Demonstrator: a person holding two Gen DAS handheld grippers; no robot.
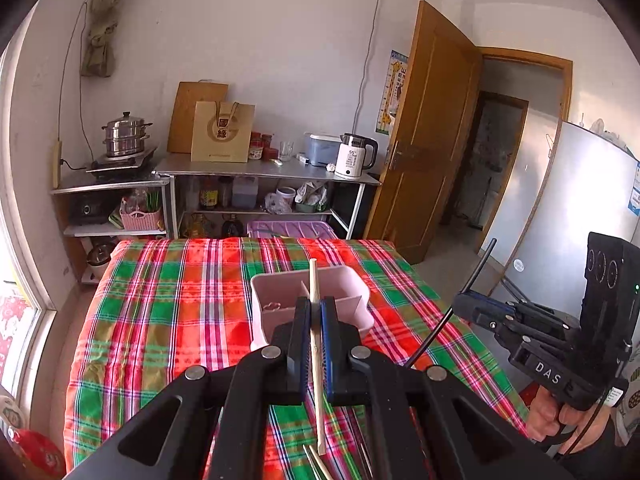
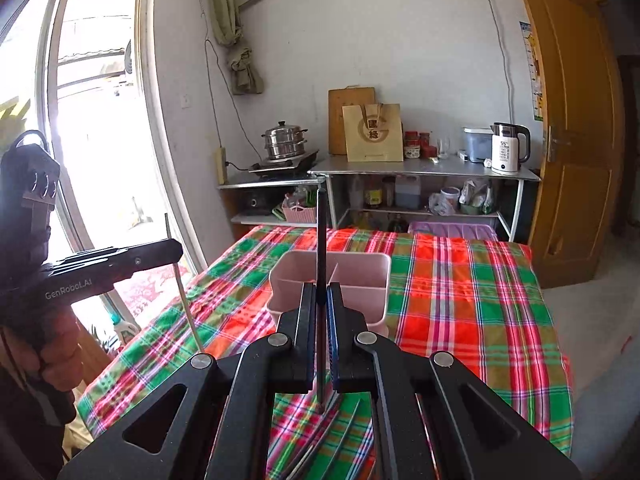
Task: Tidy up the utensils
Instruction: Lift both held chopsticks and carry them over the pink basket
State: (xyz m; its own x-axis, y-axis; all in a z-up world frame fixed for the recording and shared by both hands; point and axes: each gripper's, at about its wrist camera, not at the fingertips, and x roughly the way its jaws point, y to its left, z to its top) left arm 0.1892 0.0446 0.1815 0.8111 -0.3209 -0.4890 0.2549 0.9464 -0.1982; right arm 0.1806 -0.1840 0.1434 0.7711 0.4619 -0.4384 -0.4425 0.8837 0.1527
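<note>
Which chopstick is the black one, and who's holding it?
The black chopstick is pinched in the right tongs. The other one, a pale wooden chopstick, sits in the left tongs.

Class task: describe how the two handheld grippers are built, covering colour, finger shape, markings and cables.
Both are black plastic pistol-grip tools with flat parallel fingers and silver pivot bolts. The left gripper has blue-edged pads and reads "GenRobot.AI" on its side. The right gripper reads "DAS", shows a green light and trails a black cable.

Left hand-held gripper (image 1: pixel 315 308) and right hand-held gripper (image 2: pixel 321 294) both point slightly downward, jaws apparently clamped tight.
</note>
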